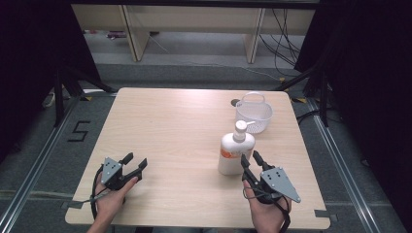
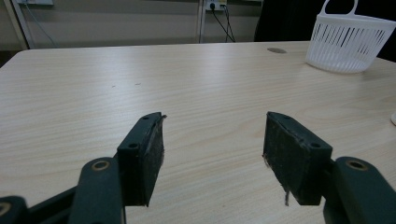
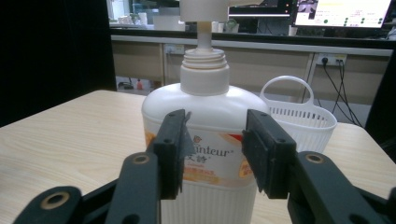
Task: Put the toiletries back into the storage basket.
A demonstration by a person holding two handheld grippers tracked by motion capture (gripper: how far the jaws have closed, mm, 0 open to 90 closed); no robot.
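White basket (image 1: 254, 115) empty, pump bottle (image 1: 235, 154) beside it

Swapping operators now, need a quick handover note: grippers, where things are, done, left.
Right gripper: open, jaws just in front of the pump bottle, not pressing it.
Left gripper: open, nothing between the jaws, low over the table near its left front.
Pump bottle: upright on the table, right of centre.
White basket: behind the bottle, near the far right corner, looks empty.
Done: bottle stands free.
Left: probably grip the bottle and move it toward the basket.
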